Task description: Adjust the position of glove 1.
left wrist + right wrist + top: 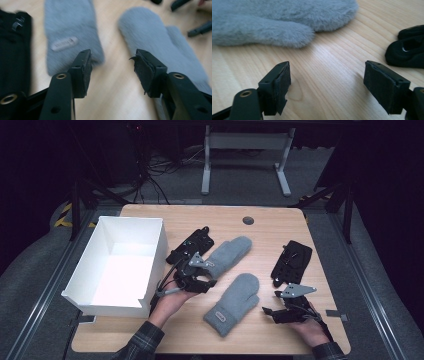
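Note:
Two grey fleece mittens lie mid-table: the far mitten [227, 254] [71, 32], with a small label near its cuff, and the near mitten [234, 302] [160, 42] [279, 22]. My left gripper [209, 281] [112, 56] is open, low over bare wood by the far mitten's cuff, with a mitten to either side. My right gripper [267, 311] [328, 68] is open over bare wood just right of the near mitten's thumb. Neither holds anything.
An empty white box [102, 301] stands at the table's left. One black glove [192, 245] [15, 50] lies beside the box, another black glove [292, 260] [409, 50] at the right. A round grommet [248, 220] sits at the wooden table's [270, 235] far edge.

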`<state>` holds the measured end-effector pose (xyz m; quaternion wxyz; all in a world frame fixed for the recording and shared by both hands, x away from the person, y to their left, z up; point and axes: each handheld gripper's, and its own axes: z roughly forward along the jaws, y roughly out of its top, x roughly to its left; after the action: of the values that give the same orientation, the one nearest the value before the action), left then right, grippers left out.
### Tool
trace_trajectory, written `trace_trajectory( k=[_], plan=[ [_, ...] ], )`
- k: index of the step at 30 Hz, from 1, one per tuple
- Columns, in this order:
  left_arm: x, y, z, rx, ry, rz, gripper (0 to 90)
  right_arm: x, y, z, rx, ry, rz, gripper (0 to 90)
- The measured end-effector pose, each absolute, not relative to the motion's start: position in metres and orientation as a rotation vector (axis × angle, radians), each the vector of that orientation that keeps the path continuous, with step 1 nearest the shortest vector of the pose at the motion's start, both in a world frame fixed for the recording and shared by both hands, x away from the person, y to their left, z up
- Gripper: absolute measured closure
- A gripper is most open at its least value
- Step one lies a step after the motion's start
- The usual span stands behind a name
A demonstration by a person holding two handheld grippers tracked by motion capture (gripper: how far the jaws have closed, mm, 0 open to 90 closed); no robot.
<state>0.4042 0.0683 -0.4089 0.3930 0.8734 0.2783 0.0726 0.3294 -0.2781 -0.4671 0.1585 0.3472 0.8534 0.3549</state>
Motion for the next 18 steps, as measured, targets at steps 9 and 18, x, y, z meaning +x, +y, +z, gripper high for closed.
trace_trajectory(
  k=[9,18],
  plan=[
    [0.453,0.051,-0.408,2.223,0.773,0.218,55.3,0.327,-0.28,-0.471,0.981,2.417,1.05,20.2],
    [0.489,0.021,-0.416,2.25,0.785,0.208,60.2,0.327,-0.28,-0.471,0.978,2.422,1.051,19.2]
  ],
)
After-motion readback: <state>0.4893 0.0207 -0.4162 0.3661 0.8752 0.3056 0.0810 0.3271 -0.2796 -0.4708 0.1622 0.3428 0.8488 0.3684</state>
